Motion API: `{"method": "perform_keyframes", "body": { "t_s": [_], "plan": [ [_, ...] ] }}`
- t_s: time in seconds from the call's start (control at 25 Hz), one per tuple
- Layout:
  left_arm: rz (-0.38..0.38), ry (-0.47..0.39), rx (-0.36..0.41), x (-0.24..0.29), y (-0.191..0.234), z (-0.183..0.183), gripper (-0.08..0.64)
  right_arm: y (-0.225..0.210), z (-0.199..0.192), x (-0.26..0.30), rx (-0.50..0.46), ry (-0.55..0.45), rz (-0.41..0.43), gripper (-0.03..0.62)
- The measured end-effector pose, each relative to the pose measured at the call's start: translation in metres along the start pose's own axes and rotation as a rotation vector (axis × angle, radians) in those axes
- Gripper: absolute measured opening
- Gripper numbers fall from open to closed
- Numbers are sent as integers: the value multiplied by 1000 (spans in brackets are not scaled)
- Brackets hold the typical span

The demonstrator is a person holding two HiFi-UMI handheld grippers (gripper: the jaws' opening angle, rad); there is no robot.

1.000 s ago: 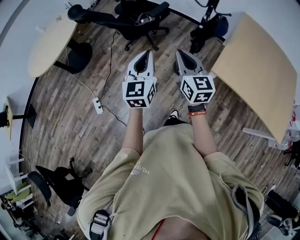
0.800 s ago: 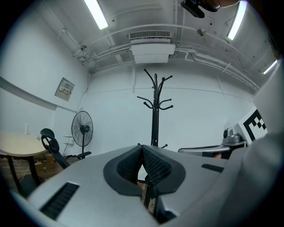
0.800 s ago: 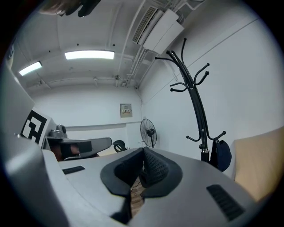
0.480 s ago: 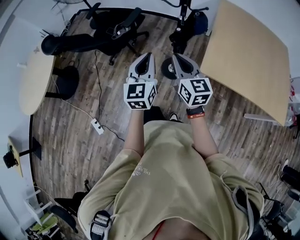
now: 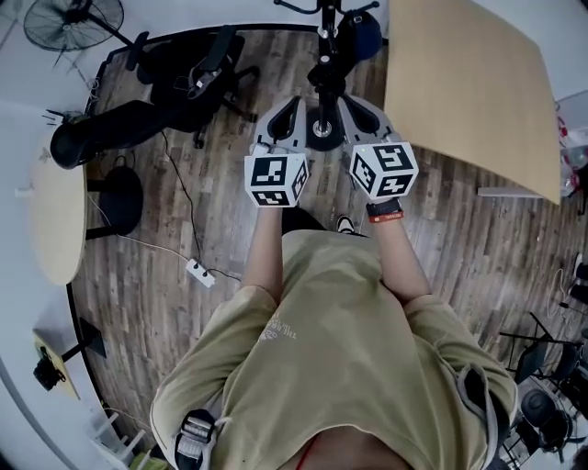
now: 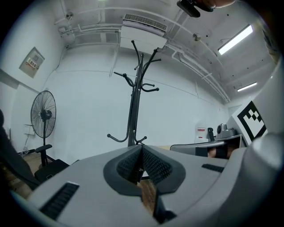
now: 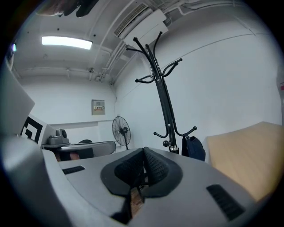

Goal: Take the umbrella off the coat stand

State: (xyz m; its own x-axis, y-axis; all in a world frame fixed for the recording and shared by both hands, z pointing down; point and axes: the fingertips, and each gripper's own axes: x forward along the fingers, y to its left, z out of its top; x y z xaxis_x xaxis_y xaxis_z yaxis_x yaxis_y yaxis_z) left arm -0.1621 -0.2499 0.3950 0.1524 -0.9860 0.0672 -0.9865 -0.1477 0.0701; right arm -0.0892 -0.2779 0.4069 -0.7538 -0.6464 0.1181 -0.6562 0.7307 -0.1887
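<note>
Umbrella, folded and dark blue (image 5: 359, 33), hangs low on the black metal coat stand (image 5: 323, 57), touching its pole on the side towards the light wooden desk (image 5: 469, 83). In the head view the stand is seen from above, its round base on the plank floor (image 5: 156, 229) between the tips of the two grey grippers. The left gripper (image 5: 292, 101) and right gripper (image 5: 352, 101) are held out side by side, each with its marker cube facing the camera. Black office chairs (image 5: 184, 73) stand to the left, a black pedestal fan (image 5: 72, 22) in the far corner, and a white power strip (image 5: 199, 272) lies on the floor. In the left gripper view the ribbed black fingers (image 6: 148, 164) are pressed together with nothing between them. They point level at the coat stand (image 6: 134, 102) against the white wall, with the fan (image 6: 43, 116) to its left. In the right gripper view the fingers (image 7: 153, 166) also meet, empty. The coat stand (image 7: 162, 88) rises ahead of them. The umbrella (image 7: 194, 148) hangs from a lower hook just right of the pole, well apart from the fingers, with the desk (image 7: 244, 150) beside it and the fan (image 7: 120, 128) further back on the left.
</note>
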Motion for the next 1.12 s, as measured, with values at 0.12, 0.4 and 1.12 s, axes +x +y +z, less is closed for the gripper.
{"method": "perform_keyframes", "body": {
  "t_s": [0.12,0.4,1.12],
  "plan": [
    [-29,15,-14,11,5,-11,23,-6,-8,5,4,5,-26,15],
    [-114,70,-19,26,10,-25,23,-7,-11,17,2,17,-72,15],
    [-225,140,-57,76,41,-67,117,-32,-42,41,23,76,-156,15]
  ]
}}
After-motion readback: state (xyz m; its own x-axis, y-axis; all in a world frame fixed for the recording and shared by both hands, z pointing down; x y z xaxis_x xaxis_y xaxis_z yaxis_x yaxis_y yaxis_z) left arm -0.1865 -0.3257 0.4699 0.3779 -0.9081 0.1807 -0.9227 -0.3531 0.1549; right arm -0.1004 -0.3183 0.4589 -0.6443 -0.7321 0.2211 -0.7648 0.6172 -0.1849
